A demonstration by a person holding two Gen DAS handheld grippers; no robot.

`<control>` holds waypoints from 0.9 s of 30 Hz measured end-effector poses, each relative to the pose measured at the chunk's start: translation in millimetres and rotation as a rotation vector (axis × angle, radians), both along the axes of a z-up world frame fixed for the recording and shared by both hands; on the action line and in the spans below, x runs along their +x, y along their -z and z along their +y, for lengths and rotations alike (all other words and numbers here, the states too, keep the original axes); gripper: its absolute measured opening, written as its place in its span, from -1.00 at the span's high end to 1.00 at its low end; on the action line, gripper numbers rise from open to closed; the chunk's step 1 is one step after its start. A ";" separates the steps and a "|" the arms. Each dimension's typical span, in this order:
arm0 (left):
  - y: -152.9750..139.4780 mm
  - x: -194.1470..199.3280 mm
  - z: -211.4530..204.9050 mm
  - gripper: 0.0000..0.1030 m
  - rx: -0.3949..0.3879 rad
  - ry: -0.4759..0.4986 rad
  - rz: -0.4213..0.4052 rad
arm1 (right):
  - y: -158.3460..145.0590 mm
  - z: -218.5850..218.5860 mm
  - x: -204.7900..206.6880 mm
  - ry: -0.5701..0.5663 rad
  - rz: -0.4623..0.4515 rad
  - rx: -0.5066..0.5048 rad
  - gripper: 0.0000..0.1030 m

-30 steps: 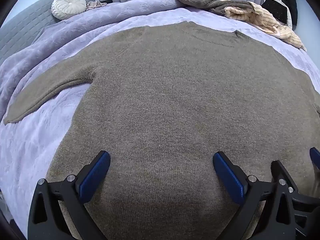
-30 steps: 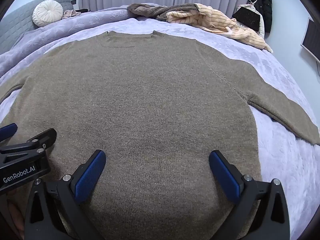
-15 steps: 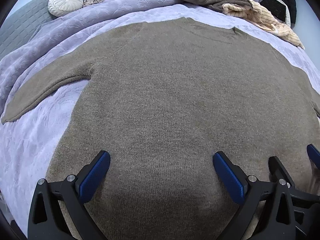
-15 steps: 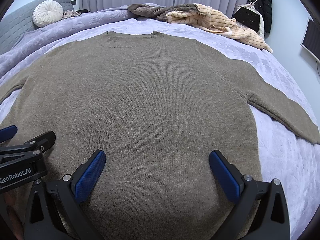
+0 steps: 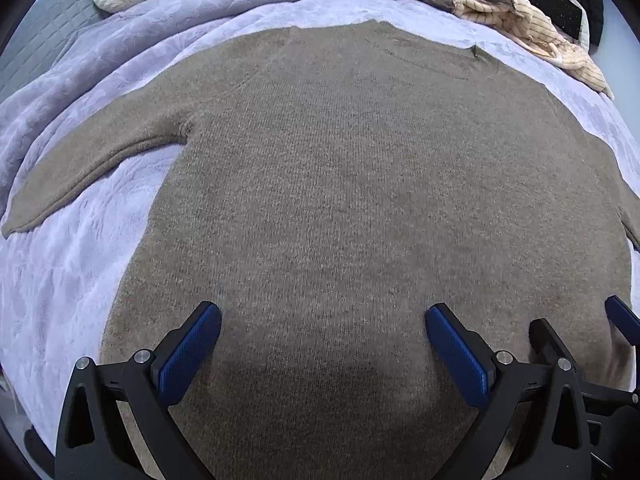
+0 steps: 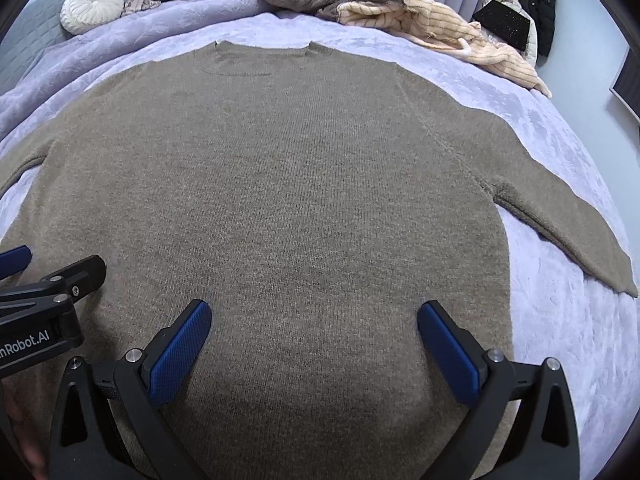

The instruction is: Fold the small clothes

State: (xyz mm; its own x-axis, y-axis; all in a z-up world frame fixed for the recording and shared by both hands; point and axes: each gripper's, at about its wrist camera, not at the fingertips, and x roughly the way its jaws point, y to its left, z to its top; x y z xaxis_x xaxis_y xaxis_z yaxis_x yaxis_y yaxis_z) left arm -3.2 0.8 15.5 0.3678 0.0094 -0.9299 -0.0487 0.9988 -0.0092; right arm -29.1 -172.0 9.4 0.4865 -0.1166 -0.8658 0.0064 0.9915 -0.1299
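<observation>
Brown sweater (image 5: 360,200) flat on bed (image 5: 60,272), sleeves spread. Left tongs (image 5: 322,340) and right tongs (image 6: 314,338) side by side over hem, both apart, empty.

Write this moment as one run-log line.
phase: pre-fold | sweater: flat on bed | left gripper: open, empty | right gripper: open, empty

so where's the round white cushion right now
The round white cushion sits at top left in both views, against the grey headboard, beyond the brown sweater.
</observation>
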 end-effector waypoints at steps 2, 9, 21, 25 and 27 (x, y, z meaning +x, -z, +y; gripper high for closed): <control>0.0 -1.1 -0.9 -1.00 0.003 0.005 0.029 | -1.1 -1.1 -0.5 -0.012 0.033 0.004 -1.00; -16.4 -9.1 -5.7 -1.00 -0.039 0.034 0.077 | -11.3 1.9 -4.2 -0.042 0.129 -0.003 -1.00; -81.7 -25.0 -12.4 -1.00 -0.064 0.030 -0.074 | -70.7 -3.4 -27.4 -0.022 -0.070 -0.046 -1.00; -92.1 -20.2 -21.5 -1.00 -0.054 0.043 -0.094 | -81.5 -12.4 -26.4 -0.003 -0.102 -0.036 -1.00; -96.9 -20.4 -27.0 -1.00 -0.056 0.052 -0.102 | -85.8 -20.0 -29.0 0.013 -0.117 -0.026 -1.00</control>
State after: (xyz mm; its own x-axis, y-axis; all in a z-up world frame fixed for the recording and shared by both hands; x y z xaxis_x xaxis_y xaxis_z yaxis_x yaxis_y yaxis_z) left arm -23.6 -26.2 112.4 0.4588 -0.0628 -0.8863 0.0072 0.9977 -0.0669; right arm -58.1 -192.0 95.2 0.5826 -0.1447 -0.7998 0.0356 0.9876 -0.1528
